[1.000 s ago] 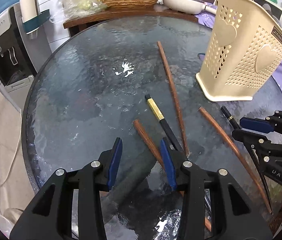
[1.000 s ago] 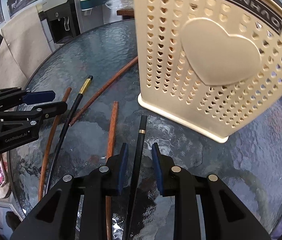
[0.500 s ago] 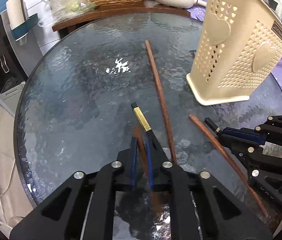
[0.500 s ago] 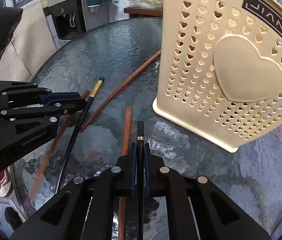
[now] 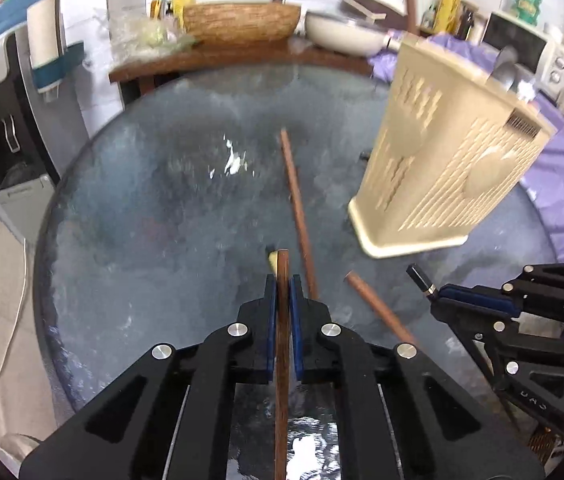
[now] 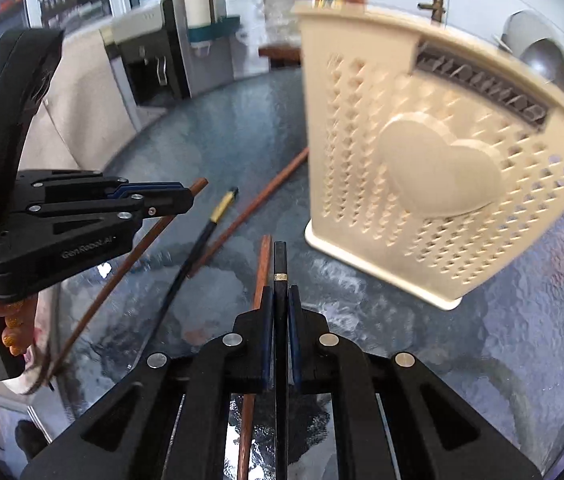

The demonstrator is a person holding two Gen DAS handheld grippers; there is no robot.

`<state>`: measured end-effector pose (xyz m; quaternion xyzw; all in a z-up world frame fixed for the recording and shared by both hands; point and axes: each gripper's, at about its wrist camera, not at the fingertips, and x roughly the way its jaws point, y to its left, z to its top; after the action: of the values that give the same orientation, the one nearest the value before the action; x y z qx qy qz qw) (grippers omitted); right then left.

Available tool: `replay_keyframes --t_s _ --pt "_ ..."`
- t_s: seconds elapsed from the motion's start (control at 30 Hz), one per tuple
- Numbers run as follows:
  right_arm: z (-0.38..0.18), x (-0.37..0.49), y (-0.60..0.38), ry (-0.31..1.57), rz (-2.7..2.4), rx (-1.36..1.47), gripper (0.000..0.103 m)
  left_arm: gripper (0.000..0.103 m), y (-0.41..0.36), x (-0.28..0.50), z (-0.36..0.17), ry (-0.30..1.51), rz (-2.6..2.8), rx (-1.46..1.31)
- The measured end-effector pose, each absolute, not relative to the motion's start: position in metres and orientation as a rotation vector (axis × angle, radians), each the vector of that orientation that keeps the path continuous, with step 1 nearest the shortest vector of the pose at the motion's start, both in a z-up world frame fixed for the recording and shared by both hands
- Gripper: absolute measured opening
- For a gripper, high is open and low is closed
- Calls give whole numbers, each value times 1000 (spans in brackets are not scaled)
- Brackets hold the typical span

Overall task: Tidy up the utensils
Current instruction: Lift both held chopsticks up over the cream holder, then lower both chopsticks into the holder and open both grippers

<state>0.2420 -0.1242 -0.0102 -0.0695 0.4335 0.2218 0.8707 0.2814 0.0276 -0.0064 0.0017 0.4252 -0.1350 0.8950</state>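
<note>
"GenRobot.AI" stands in pale letters on the black side of the left gripper (image 6: 192, 199), at the left in the right wrist view. In the left wrist view the body of the right gripper (image 5: 436, 300) carries raised letters that seem to read "DAS", seen upside down and hard to make out. The cream utensil holder (image 6: 434, 184) bears a dark label with pale capitals near its top rim, too blurred to read in either view.

Home kitchen, microwave (image 5: 530, 46), water dispenser (image 5: 0, 128)
</note>
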Motion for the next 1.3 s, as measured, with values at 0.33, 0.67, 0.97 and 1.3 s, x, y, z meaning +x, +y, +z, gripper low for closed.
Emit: replay_keyframes --t_s 0.33,0.67,0.97,1.3 --pt "45 220 -156 741 516 -59 7 7 25 258 63 699 -337 -12" --pt "75 197 -175 625 537 -43 7 7 19 238 103 603 -368 6" --pt "95 192 -175 535 549 -19 7 7 21 224 124 538 -382 4" --pt "114 190 -187 471 536 24 7 7 20 215 153 459 -404 -4"
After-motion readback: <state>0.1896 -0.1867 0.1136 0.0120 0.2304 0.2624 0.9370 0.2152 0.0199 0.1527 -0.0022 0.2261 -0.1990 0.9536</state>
